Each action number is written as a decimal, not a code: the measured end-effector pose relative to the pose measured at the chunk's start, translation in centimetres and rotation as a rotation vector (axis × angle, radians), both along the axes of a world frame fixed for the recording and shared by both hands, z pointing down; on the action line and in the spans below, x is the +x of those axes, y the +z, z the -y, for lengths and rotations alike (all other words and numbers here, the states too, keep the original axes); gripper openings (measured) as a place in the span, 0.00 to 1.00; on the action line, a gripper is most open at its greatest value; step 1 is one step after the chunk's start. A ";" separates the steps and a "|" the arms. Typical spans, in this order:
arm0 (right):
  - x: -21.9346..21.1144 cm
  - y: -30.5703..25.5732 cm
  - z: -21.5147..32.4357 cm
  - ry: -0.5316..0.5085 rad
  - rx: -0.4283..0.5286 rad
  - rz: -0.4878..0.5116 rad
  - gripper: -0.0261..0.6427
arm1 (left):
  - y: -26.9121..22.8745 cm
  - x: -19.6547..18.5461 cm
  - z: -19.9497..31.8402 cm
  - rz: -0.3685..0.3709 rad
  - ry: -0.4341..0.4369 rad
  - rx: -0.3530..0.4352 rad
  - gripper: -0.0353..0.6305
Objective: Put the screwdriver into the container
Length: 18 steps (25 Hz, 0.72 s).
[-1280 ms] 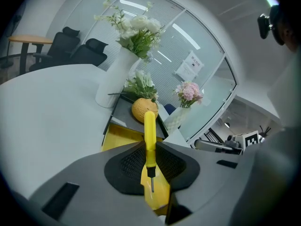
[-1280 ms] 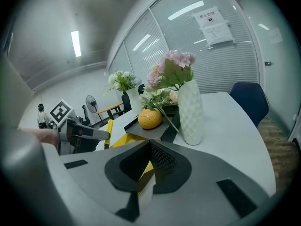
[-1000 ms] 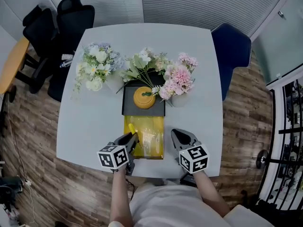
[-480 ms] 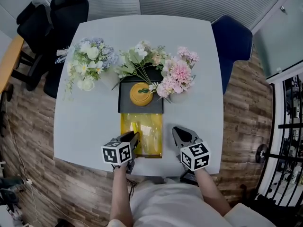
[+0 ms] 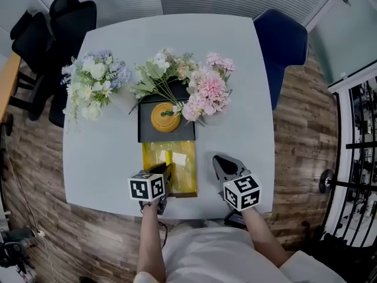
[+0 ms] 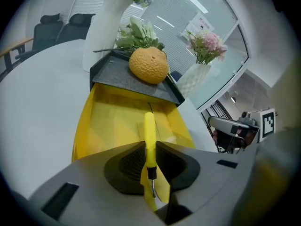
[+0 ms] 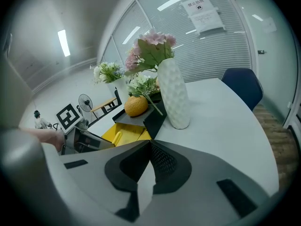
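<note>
**A:** Where is the screwdriver (image 6: 149, 135)?

**B:** Between the jaws of the left gripper (image 5: 166, 173). The yellow handle pokes out ahead toward 12 o'clock and the metal shaft points back at the camera. It hangs over the open yellow container (image 5: 184, 180), near its 7 o'clock corner. I can't tell whether the handle tip touches the container floor.

**A:** How is the grip?

**B:** The jaws are easing apart, with a pad on each side of the handle.

**A:** And the right gripper (image 5: 220, 161)?

**B:** It is at the container's 3 o'clock, just beside it, over the bare white table (image 5: 100, 158). Its jaws are closed tip to tip with nothing between them.

**A:** What's around them?

**B:** A black tray (image 5: 147, 133) at the container's 12 o'clock, its near edge overlapping the container's far rim. A bumpy orange fruit (image 5: 165, 117) sits on the tray. A pink bouquet (image 5: 209, 92) stands at the tray's 2 o'clock, in a white textured vase (image 7: 173, 95).
</note>
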State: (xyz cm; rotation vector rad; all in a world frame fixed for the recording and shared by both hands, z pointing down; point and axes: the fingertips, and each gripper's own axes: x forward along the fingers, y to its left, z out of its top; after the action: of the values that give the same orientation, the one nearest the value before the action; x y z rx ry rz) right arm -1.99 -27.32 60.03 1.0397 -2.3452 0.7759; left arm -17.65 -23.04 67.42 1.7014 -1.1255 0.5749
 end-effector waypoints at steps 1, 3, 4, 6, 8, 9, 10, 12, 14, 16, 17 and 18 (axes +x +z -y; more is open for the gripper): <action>0.3 0.1 0.0 0.007 -0.002 -0.001 0.06 | 0.2 0.2 0.0 0.005 0.007 -0.004 0.15; 0.8 0.2 -0.1 0.020 -0.007 -0.003 0.06 | 0.5 0.5 0.1 0.014 0.022 -0.011 0.15; 1.1 0.3 -0.1 0.026 -0.009 -0.005 0.06 | 0.7 0.6 0.2 0.019 0.028 -0.015 0.15; 1.4 0.3 -0.2 0.036 -0.011 -0.007 0.06 | 1.0 0.8 0.3 0.033 0.037 -0.020 0.15; 1.8 0.4 -0.2 0.044 -0.013 -0.009 0.06 | 1.3 0.8 0.4 0.058 0.045 -0.019 0.16; 1.9 0.4 -0.1 0.047 -0.013 -0.009 0.06 | 1.3 0.9 0.4 0.072 0.048 -0.015 0.16; 2.0 0.4 -0.1 0.050 -0.014 -0.009 0.06 | 1.3 0.9 0.5 0.084 0.051 -0.010 0.16; 2.1 0.4 0.0 0.055 -0.014 -0.008 0.06 | 1.4 0.9 0.5 0.096 0.054 -0.002 0.17; 2.0 0.4 -0.1 0.055 -0.015 -0.007 0.06 | 1.4 1.0 0.5 0.097 0.053 0.001 0.17; 1.9 0.3 -0.3 0.052 -0.014 -0.007 0.06 | 1.4 1.1 0.5 0.097 0.055 0.003 0.17; 1.8 0.3 -0.4 0.051 -0.013 -0.007 0.06 | 1.4 1.1 0.5 0.099 0.058 0.005 0.18; 1.7 0.2 -0.5 0.049 -0.012 -0.007 0.06 | 1.4 1.2 0.5 0.101 0.060 0.007 0.18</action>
State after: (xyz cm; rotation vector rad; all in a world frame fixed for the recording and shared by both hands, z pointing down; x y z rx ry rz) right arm -0.26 -26.85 60.26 1.0971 -2.3141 0.8021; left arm -16.47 -23.49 68.79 1.7333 -1.1514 0.7022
